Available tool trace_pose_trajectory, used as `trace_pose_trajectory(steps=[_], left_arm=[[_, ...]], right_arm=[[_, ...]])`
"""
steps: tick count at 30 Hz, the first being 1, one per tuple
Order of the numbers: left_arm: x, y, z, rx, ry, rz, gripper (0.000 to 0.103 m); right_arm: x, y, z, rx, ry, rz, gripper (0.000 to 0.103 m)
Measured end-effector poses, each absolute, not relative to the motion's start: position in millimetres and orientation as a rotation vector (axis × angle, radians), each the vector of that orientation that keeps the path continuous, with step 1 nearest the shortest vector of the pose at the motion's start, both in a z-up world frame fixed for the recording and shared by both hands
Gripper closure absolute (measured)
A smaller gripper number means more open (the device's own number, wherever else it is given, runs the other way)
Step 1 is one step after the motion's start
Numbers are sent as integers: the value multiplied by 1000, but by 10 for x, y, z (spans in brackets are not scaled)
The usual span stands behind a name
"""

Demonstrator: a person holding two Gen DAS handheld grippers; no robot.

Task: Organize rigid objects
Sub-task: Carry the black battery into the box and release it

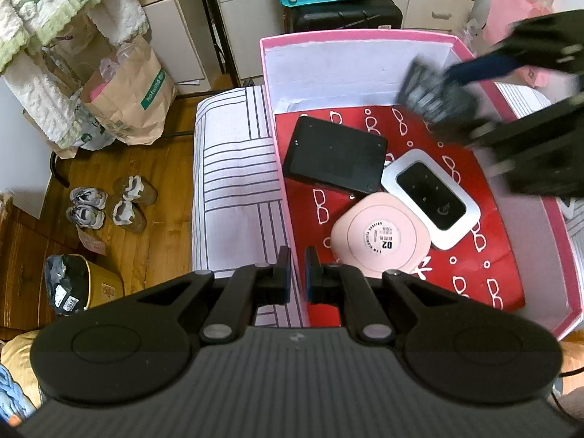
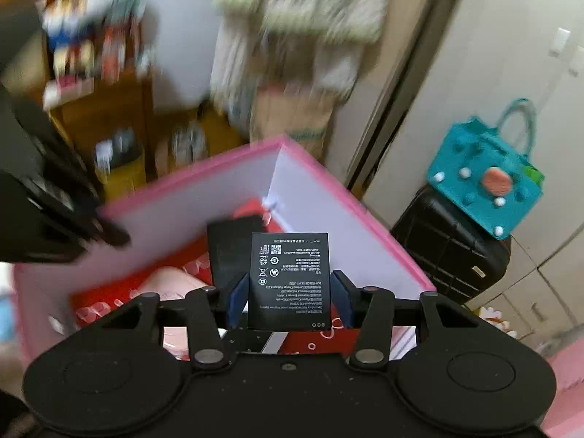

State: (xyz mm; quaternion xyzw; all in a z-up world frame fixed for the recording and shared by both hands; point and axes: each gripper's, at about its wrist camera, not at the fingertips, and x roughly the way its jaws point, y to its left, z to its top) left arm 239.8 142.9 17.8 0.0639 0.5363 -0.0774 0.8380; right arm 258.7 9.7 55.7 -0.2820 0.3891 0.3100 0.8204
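Note:
A pink box (image 1: 365, 34) with a red, glasses-printed liner (image 1: 485, 255) stands on a striped cushion. Inside lie a black flat device (image 1: 334, 155), a white-rimmed black pocket device (image 1: 430, 197) and a pink rounded case (image 1: 379, 241). My left gripper (image 1: 297, 264) is shut on the box's near left wall. My right gripper (image 2: 290, 283) is shut on a flat black battery (image 2: 289, 281) and holds it above the box (image 2: 350, 200). In the left wrist view the battery (image 1: 434, 95) and the right gripper (image 1: 471, 106) show blurred over the box's far right corner.
The striped cushion (image 1: 233, 182) lies left of the box. On the wood floor are a paper bag (image 1: 135, 102), shoes (image 1: 109, 204) and a small bin (image 1: 84, 284). A black suitcase (image 2: 452, 244) with a teal bag (image 2: 485, 182) on top stands behind the box.

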Motion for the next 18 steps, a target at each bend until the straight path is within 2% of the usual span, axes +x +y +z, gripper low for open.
trace_pose_trajectory(steps=[5, 8, 18], left_arm=[[2379, 1439, 176, 132, 1129, -171, 97], [2369, 1448, 187, 134, 1130, -177, 97], [2374, 1460, 195, 137, 1128, -197, 96]], right_arm=[[2876, 362, 151, -770, 930, 595, 49], [2970, 361, 47, -777, 993, 575, 49], [3044, 454, -88, -820, 1008, 571, 49]])
